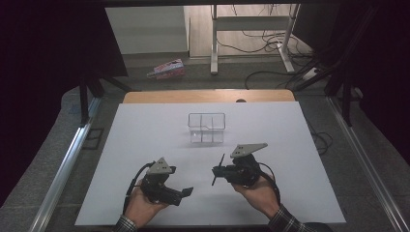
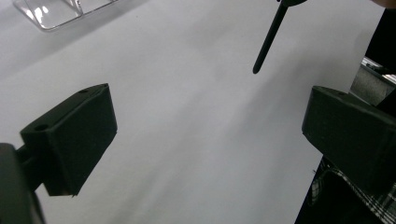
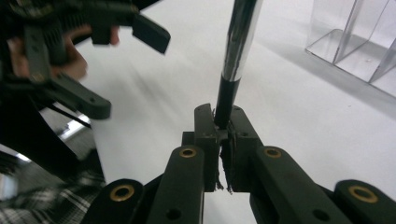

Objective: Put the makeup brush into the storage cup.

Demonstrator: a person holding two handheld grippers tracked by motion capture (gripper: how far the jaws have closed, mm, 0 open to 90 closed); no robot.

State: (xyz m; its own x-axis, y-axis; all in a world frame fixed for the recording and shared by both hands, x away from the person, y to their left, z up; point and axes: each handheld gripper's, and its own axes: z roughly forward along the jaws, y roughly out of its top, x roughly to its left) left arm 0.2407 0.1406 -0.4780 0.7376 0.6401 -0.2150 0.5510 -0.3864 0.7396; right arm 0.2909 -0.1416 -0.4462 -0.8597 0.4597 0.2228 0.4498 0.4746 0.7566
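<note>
right now the pen (image 3: 240, 51), a slim dark rod with a shiny silver section, is clamped at its black end between the jaws of the right gripper (image 3: 223, 135), pads pressed tight on it. in the high view it sticks out from that gripper (image 1: 223, 171) toward the left, tilted, held above the desk (image 1: 145, 130) rather than lying on it. its far tip (image 2: 266, 46) hangs in the air in the left gripper view, clear of the white surface; could be a stylus rather than a pen, detail too soft to say.

left gripper (image 2: 205, 126): jaws spread wide, nothing between them, just bare desk. in the high view it sits in the left hand (image 1: 140, 203) low on the desk, near the pen's tip but apart from it.

clear plastic organizer (image 1: 207, 128) with divided compartments stands farther up the desk, well apart from both grippers. right hand (image 1: 258, 193) wraps its gripper from below; plaid sleeve (image 1: 285, 223) at the wrist.
</note>
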